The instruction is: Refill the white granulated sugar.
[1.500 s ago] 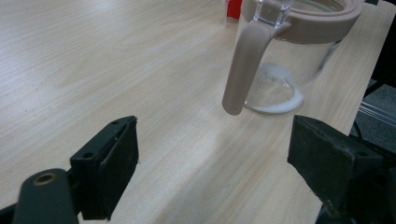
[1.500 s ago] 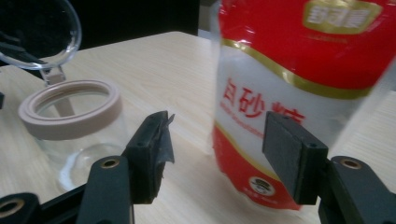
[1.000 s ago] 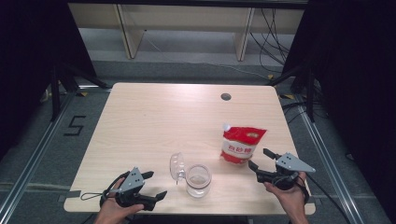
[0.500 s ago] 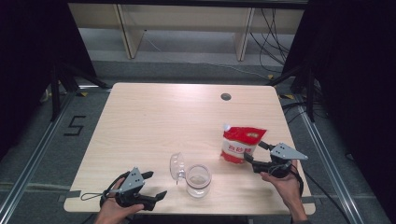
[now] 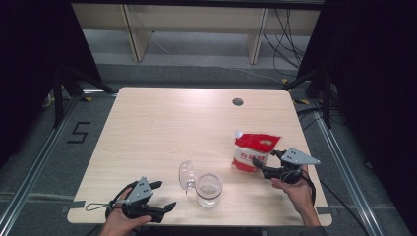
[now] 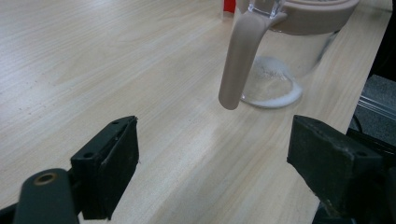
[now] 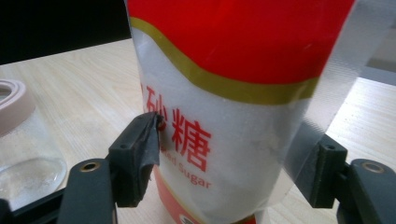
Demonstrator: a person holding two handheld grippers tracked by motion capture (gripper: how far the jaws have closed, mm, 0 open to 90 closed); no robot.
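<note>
A red and white sugar bag [image 5: 255,150] stands upright at the table's right side. My right gripper [image 5: 263,162] has it between its jaws. These have just been closing, and in the right gripper view both pads touch the sugar bag [image 7: 224,116] low on its sides. A clear glass jar [image 5: 209,189] with a little white powder in it stands near the front edge, and its hinged lid [image 5: 187,174] is swung open to the left. My left gripper [image 5: 164,195] rests open at the front left. In the left gripper view the jar [image 6: 285,60] and its beige strap [image 6: 240,56] are ahead of the empty jaws.
The light wooden table [image 5: 162,128] has a round cable hole [image 5: 238,102] near its far edge. Dark floor, metal rails and shelving legs surround the table. The jar stands a hand's width left of the bag.
My right gripper has moved left up to the sugar bag and its jaws have narrowed around it. The left gripper, the jar and the bag have stayed in place.
</note>
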